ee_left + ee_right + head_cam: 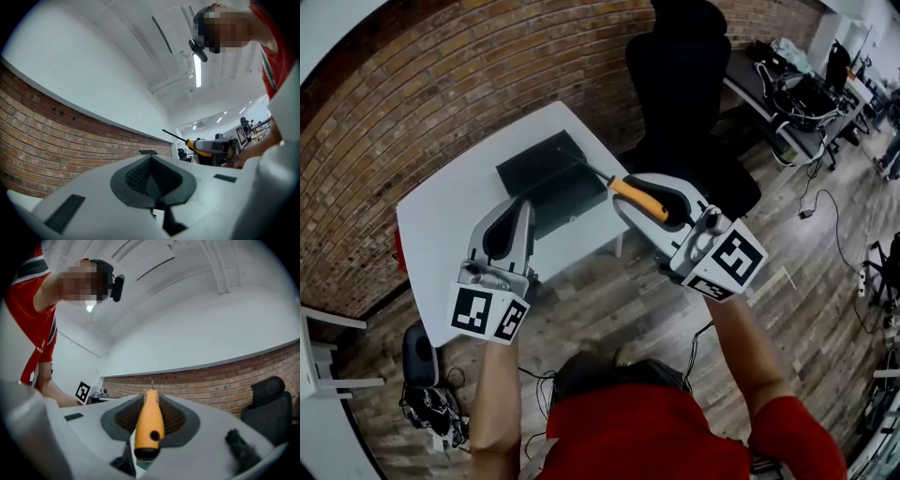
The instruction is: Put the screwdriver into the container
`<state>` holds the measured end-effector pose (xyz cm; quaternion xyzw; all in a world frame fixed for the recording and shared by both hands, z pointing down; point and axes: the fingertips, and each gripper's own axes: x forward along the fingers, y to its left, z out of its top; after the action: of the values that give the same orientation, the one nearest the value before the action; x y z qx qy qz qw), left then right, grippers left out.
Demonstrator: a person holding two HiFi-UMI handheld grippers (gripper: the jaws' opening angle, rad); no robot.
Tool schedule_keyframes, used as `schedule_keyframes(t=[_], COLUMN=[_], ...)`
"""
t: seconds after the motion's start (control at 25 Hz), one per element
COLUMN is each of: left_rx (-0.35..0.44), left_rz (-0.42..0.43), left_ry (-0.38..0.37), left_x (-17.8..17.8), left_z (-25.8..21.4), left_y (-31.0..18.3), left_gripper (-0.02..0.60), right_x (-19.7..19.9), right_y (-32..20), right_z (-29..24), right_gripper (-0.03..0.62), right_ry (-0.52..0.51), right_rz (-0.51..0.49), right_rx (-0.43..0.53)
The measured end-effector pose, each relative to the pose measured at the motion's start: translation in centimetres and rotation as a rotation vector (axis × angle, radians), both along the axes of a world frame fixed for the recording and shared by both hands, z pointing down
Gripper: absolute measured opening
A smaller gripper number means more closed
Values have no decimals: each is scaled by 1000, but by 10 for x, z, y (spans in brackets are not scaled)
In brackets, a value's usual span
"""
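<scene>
Orange-handled screwdriver: pinched in right gripper, by white table, red brick wall behind
Pointing: shaft reaches over black rectangular container, lengthwise along jaws
Left gripper: closed up, empty

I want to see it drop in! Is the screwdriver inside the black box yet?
Not yet. The right tool grips the screwdriver by its orange handle, up in the air, with its shaft pointing toward the container on the table.

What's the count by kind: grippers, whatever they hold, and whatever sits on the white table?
Grippers: 2, the left gripper empty, the right gripper holding a tool
Screwdriver: 1, orange handle, in the right gripper
Container: 1, dark, on the table
Total: 4
</scene>
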<state>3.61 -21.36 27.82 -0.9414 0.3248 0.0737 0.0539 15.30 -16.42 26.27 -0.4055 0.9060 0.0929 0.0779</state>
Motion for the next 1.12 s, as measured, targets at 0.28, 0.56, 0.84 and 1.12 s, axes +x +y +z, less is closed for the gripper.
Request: schedule_keyframes(t=[0.28, 0.56, 0.84, 1.12], left_rx=[10, 6, -8, -28], left_rz=[-14, 16, 18, -5], left_ry=[-43, -97, -124, -162], left_x=[-3, -9, -24, -19], left_z=[7, 33, 56, 71], left_y=[-37, -77, -107, -126], left_gripper=[12, 12, 12, 12], right_x=[-12, -29, -46, -46], right_y=[-44, -96, -131, -157], right_z=[5, 15, 44, 78], right_gripper=[112, 112, 112, 112], right_ry=[40, 100, 180, 297], right_rz=[-43, -78, -114, -173], right_rx=[-10, -33, -76, -118])
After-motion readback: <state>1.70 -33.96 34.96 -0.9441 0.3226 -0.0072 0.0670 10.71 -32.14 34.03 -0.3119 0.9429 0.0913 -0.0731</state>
